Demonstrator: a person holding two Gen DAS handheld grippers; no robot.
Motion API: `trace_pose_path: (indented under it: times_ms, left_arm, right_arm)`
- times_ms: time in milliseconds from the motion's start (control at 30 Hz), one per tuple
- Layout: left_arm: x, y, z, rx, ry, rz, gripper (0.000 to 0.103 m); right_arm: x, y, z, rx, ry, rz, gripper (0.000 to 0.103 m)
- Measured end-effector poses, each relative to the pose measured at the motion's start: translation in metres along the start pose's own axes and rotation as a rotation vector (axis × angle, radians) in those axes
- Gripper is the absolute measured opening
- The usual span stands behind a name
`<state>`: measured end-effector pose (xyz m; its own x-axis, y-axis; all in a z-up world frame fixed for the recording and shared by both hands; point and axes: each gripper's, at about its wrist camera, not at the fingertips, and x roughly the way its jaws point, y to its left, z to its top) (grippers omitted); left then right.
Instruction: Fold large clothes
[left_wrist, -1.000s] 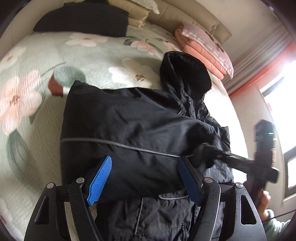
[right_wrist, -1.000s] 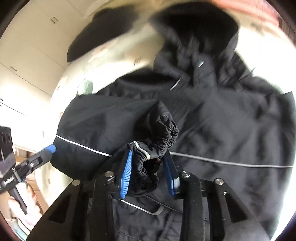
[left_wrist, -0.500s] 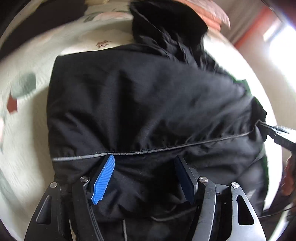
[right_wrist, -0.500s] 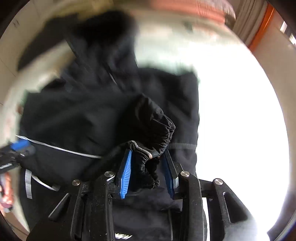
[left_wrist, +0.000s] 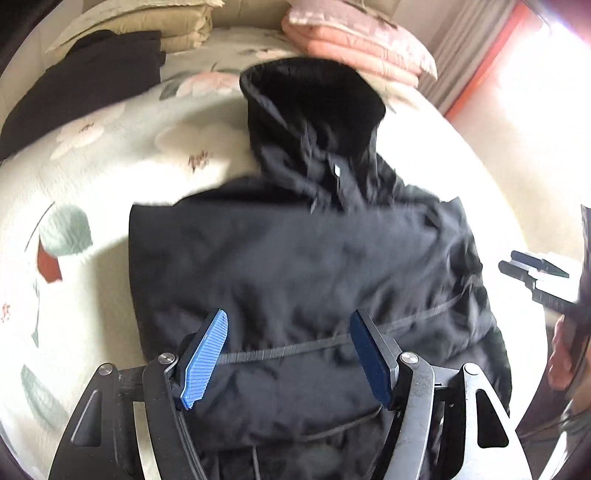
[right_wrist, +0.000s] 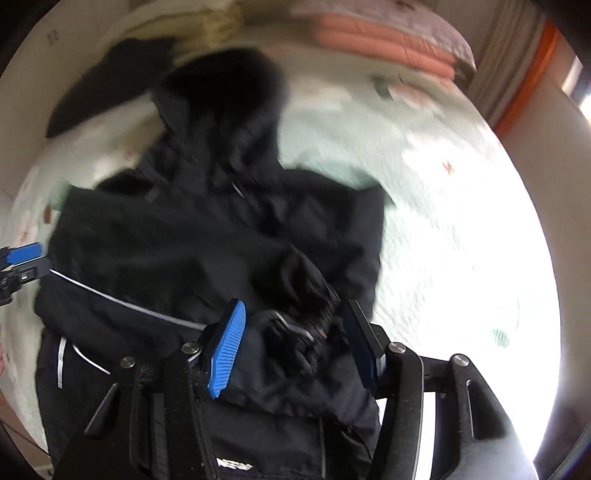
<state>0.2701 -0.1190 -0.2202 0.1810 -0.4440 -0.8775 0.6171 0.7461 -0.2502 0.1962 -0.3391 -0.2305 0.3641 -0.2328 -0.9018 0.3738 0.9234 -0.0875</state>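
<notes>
Floral bedspread (left_wrist: 110, 155) is covered by one black jacket (left_wrist: 295, 251). Gathered cuff (right_wrist: 306, 325), seen only from the right wrist, lies loose between the just-opened right gripper (right_wrist: 293, 345); left gripper (left_wrist: 288, 354) is held open, empty.

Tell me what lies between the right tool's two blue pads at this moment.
The black jacket's gathered elastic sleeve cuff lies between the pads of the right tool, loose; its jaws have just been opening. The right wrist view shows this.

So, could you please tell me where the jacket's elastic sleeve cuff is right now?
In the right wrist view the sleeve cuff lies on the black jacket near its right edge, between the open pads of the right tool, which have just been opening.
</notes>
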Motion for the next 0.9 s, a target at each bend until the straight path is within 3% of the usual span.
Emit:
trace_pose_path:
  times_ms: [100,300,333,567,733,800,900]
  left_arm:
    - [0.026,0.000,0.018,-0.023,0.033,0.005,0.071]
    - [0.089,0.014,0.014,-0.102,0.123,0.023,0.070]
    - [0.093,0.015,0.012,-0.099,0.133,0.029,0.070]
    - [0.090,0.012,0.013,-0.104,0.138,0.036,0.070]
    - [0.055,0.009,0.009,-0.105,0.131,0.025,0.071]
    - [0.037,0.015,0.001,-0.158,0.122,-0.012,0.071]
    - [0.023,0.028,-0.016,-0.303,0.125,-0.168,0.071]
  right_arm:
    - [0.030,0.035,0.027,-0.040,0.012,0.079,0.058]
    - [0.126,0.058,0.028,0.016,0.186,0.092,0.048]
    - [0.130,0.060,0.028,0.024,0.178,0.097,0.047]
    - [0.116,0.064,0.033,-0.013,0.165,0.095,0.047]
    - [0.063,0.055,0.028,-0.018,0.128,0.099,0.051]
    - [0.038,0.051,0.014,-0.046,0.111,0.065,0.054]
    - [0.024,0.031,-0.010,-0.071,0.109,0.003,0.057]
